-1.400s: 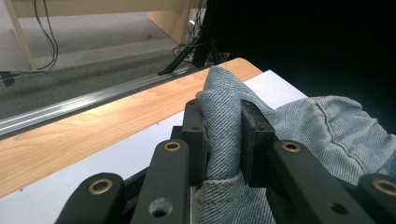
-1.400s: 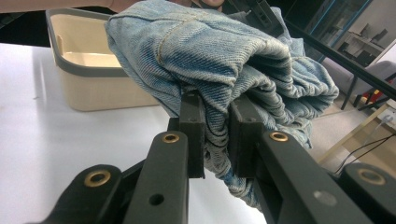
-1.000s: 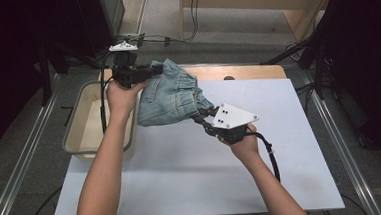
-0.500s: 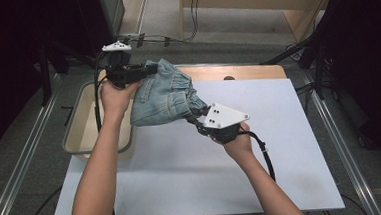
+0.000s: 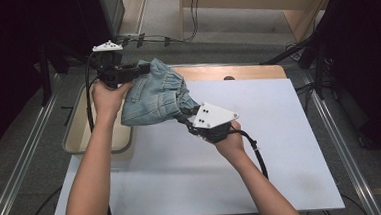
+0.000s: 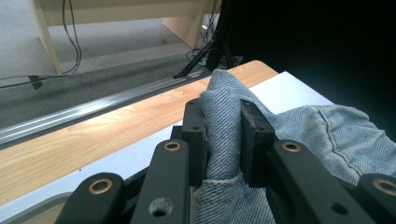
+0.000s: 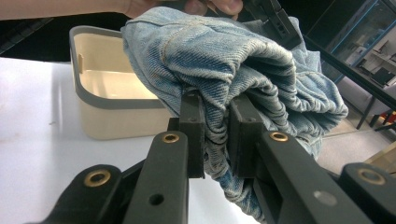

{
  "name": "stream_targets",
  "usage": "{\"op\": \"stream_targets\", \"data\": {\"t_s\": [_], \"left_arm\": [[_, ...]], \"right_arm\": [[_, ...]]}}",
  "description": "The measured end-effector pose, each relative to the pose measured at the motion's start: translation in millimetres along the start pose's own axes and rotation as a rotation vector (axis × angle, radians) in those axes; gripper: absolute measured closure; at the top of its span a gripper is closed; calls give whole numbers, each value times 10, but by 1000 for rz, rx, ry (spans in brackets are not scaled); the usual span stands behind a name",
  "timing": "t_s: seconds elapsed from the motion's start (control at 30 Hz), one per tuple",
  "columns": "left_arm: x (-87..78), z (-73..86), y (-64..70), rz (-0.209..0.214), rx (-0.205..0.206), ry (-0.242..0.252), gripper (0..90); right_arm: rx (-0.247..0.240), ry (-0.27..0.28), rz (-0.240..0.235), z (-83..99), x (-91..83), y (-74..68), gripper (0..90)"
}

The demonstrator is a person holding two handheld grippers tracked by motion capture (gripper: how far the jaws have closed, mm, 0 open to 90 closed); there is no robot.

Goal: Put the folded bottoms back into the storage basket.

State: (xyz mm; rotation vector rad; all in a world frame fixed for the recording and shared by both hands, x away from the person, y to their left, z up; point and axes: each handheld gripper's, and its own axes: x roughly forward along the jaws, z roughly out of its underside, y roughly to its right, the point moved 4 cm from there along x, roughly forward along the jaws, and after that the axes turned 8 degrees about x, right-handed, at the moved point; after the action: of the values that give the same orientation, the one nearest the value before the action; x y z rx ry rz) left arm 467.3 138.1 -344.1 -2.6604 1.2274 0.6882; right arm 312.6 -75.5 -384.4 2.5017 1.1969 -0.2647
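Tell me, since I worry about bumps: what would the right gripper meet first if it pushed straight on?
Probably the beige tub, past the denim that the right gripper already clamps; depth is unclear.

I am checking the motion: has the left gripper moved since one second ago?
Yes. The left gripper, shut on the denim garment, has moved up and away, beyond the far rim of the beige bin.

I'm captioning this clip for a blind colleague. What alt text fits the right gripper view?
The right claw, seen along its two black jaws, is shut on a bunched fold of a light blue denim garment held above the white table. Behind it stands a beige bin with a grey rim, and a hand grips the garment's top edge.
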Motion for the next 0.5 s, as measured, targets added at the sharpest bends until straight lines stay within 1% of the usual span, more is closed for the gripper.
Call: {"op": "stream_targets", "data": {"t_s": [0.27, 0.5], "left_arm": [[-82, 45, -80, -6, -3, 4, 754], [-148, 75, -142, -16, -6, -1, 755]], "right_arm": [[-12, 2, -12, -56, 101, -56, 775], [-12, 2, -24, -81, 182, -106, 775]]}}
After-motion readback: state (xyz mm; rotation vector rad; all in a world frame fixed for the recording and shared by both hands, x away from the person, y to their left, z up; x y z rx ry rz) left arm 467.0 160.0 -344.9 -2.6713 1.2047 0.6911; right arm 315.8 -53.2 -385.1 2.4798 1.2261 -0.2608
